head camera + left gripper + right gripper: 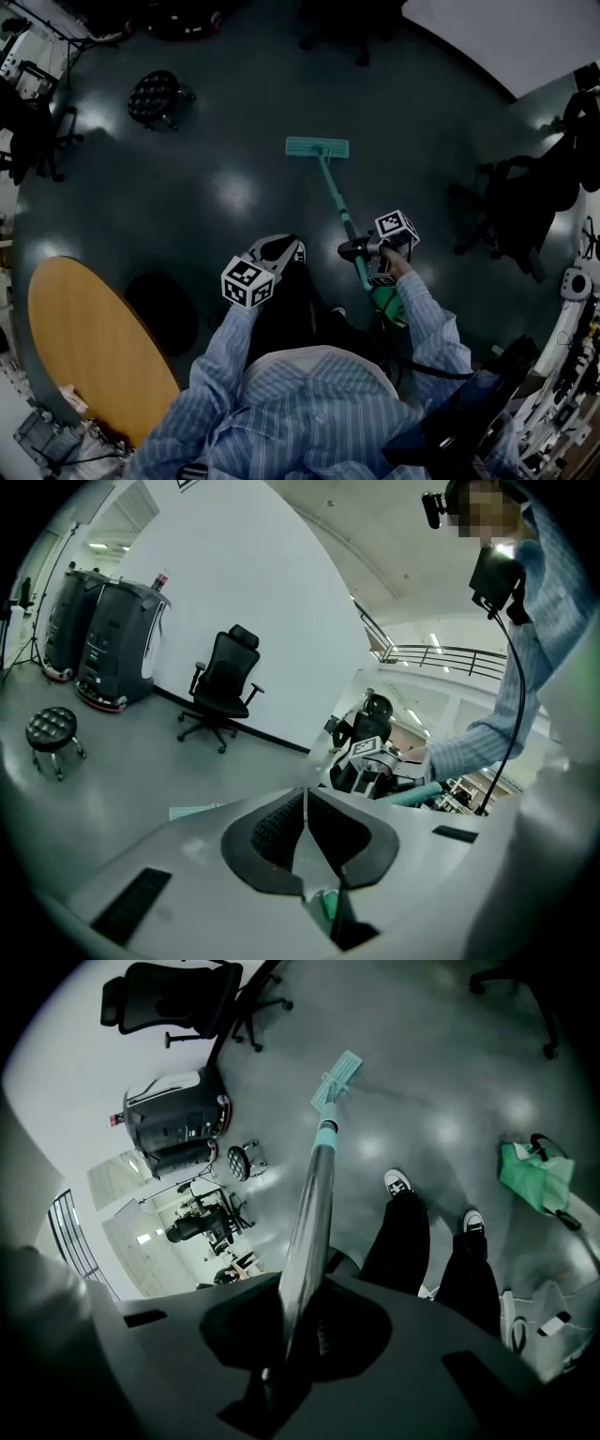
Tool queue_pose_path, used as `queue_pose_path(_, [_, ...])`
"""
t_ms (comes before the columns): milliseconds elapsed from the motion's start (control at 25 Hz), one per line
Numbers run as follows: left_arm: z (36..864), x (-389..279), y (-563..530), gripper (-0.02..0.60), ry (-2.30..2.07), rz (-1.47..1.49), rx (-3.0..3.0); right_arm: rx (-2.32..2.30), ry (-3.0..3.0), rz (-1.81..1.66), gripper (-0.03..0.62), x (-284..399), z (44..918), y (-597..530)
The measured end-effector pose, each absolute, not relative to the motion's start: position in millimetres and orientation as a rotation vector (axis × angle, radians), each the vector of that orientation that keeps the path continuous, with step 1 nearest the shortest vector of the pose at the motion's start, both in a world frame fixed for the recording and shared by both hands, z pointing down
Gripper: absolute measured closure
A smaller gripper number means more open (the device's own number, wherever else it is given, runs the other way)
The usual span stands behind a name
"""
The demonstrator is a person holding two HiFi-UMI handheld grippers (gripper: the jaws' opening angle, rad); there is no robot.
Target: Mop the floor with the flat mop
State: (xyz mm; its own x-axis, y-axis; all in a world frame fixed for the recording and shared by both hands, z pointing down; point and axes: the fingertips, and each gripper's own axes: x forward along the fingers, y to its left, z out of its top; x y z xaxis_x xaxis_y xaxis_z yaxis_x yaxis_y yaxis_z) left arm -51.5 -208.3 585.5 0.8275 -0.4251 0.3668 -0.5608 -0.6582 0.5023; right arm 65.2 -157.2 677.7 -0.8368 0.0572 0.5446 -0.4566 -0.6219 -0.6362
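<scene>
The flat mop (332, 192) lies out ahead of the person, its teal head (317, 147) flat on the dark, glossy floor (234, 202) at about 12 o'clock. Its handle (311, 1213) slants back from the head toward 5 o'clock, into the right tongs (356, 250).

The floor around the head is bare on every side. The widest open stretch runs from 9 o'clock round to 1 o'clock. The nearest edges stand well apart from the mop:
- a round black stool (153, 97) at 10 o'clock
- a pale wall (506, 33) at 1 o'clock
- a black office chair (525, 202) at 3 o'clock
- a round wooden tabletop (84, 347) at 8 o'clock, close to the person's left sleeve

In the right gripper view, the person's two shoes (397, 1181) stand just beside the handle's lower part. A green bag (534, 1176) lies on the floor beyond them.

The right tongs (302, 1330) are pinched on the handle, which runs straight up between the two pads and out to the head (337, 1074).

The left tongs (279, 246) hover near the handle at its 9 o'clock side, not touching it. In the left gripper view, the left tongs (305, 803) are pressed together tip to tip, with nothing gripped. Beyond them stand another office chair (225, 691) against the white wall and two dark machines (117, 644) at 10 o'clock.
</scene>
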Motion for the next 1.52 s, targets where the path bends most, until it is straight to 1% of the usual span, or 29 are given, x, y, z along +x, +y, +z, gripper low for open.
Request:
queue_pose_path(160, [592,-52,-234,0.566,-0.699,0.315,2.385,0.716,-1.188,2.450,0.537,67,691,-216])
queue_pose_path(320, [589,-60,-261,0.566,-0.740,0.281,2.348,0.731,-1.197,2.453,0.537,72,700,-280])
queue_pose_path(720, [617,-70,-309,0.566,-0.762,0.297,2.295,0.799,-1.268,2.428,0.537,57,734,-456])
queue_pose_path(1000, [635,-86,-317,0.566,-0.816,0.282,2.243,0.871,-1.285,2.470,0.539,51,753,-552])
queue_pose_path(1200, [652,-104,-302,0.566,-0.835,0.303,2.191,0.949,-1.269,2.561,0.540,48,759,-587])
queue_pose_path(1520, [642,-103,-290,0.566,-0.841,0.290,2.208,0.936,-1.262,2.518,0.543,53,755,-540])
